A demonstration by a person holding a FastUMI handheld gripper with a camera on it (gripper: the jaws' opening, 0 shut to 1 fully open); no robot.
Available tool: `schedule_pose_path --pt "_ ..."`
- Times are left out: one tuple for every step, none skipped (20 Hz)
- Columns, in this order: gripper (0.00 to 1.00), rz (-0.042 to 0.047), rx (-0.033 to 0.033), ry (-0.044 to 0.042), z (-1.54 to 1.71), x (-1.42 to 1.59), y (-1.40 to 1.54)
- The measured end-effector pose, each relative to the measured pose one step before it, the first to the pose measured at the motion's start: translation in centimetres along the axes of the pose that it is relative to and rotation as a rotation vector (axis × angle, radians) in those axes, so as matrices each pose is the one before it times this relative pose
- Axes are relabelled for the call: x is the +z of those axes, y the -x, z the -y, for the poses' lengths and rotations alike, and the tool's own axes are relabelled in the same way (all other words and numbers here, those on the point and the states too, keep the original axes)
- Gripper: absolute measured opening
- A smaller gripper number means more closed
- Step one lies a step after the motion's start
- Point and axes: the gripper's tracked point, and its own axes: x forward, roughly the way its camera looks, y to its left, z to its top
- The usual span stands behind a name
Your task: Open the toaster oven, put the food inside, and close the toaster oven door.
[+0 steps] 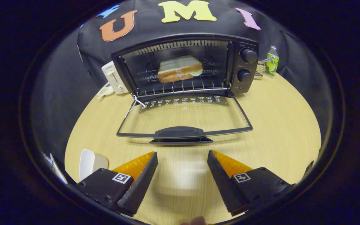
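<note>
Tool: fingers spread, nothing held, low over desk near front edge. Door handle: straight ahead, long axis crosswise to fingers. Door: folded flat on desk. Sandwich: on rack inside toaster oven, desk's far edge. Door markings too small to read.

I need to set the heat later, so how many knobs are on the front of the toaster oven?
2, both on the toaster oven's right-hand panel: the upper knob and the lower knob directly below it. The open tongs sit far short of them.
</note>
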Motion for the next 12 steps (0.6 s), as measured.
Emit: schedule_pose_path --pt "1.00 0.00648 -0.01357 0.00159 0.179 0.088 -0.374" --pt "1.00 0.00085 -0.01110 0.00583 0.169 -0.058 -0.380" --pt "1.00 -0.00221 -0.01405 0.00349 0.167 -0.121 -0.334" --pt "1.00 -0.00296 -0.01119 -0.00148 0.094 -0.071 -0.367" --pt "1.00 0.00122 -0.01019 -0.00343 0.023 0.094 -0.258" --pt "1.00 0.01393 -0.00997 0.00224 0.026 0.347 -0.236" --pt "1.00 0.00182 -0.01201 0.00596 -0.066 0.125 -0.299" --pt "1.00 0.00480 -0.01418 0.00427 0.209 0.107 -0.202" --pt "1.00 -0.00845 -0.01044 0.00110 -0.073 -0.016 -0.090" --pt "1.00 0.00420 -0.01049 -0.00379 0.042 0.039 0.066" --pt "1.00 0.00325 -0.00519 -0.00018 -0.056 0.090 0.085" --pt "1.00 0.00252 -0.00306 0.00782 0.004 0.072 0.161"
